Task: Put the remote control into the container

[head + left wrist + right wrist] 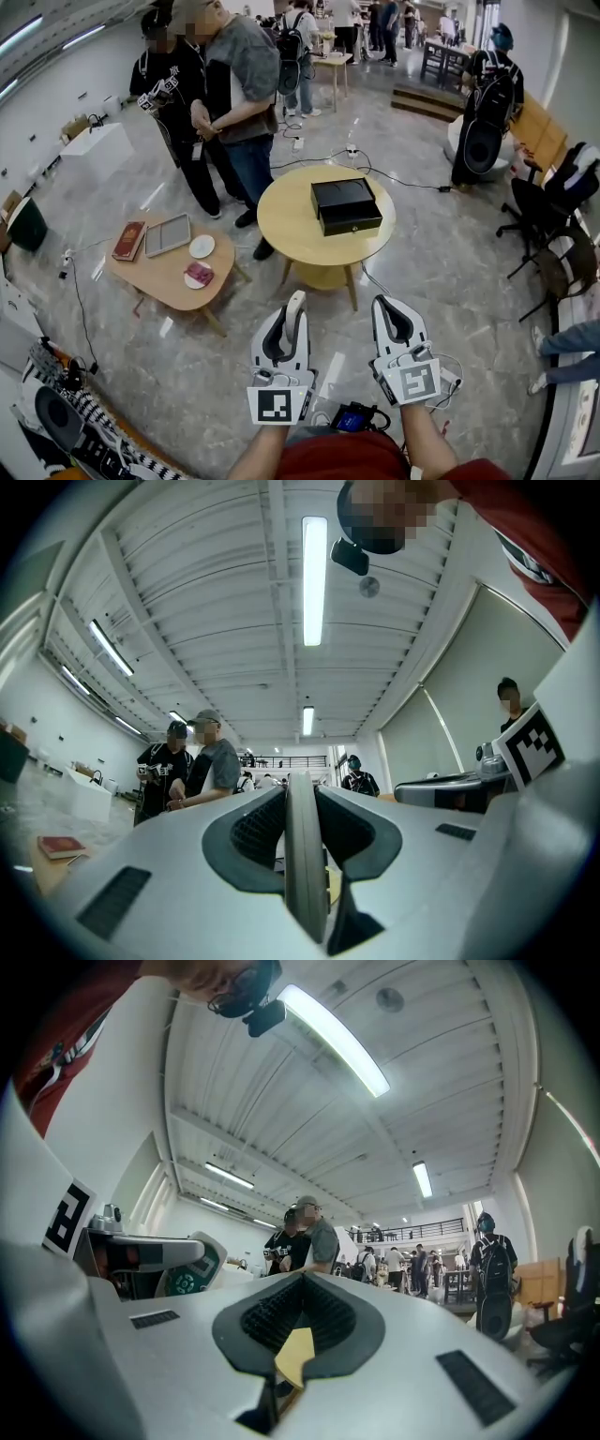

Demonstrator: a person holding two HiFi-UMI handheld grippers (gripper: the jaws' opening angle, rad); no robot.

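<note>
A slim white remote control (296, 311) stands upright between the jaws of my left gripper (292, 323), which is shut on it. In the left gripper view the remote (305, 855) shows edge-on as a grey strip between the dark pads. The right gripper view catches its green-buttoned face (186, 1275) at the left. My right gripper (395, 319) hovers beside the left one, shut with nothing in it (300, 1283). The container, a black open box (346, 204), sits on the round yellow table (281, 225) ahead of both grippers, well apart from them.
A low wooden table (164, 274) at the left carries a red book (128, 240), a tray (168, 234) and small plates. Two people (230, 84) stand behind the round table. Dark chairs (553, 211) line the right side, and cables (403, 178) run across the floor.
</note>
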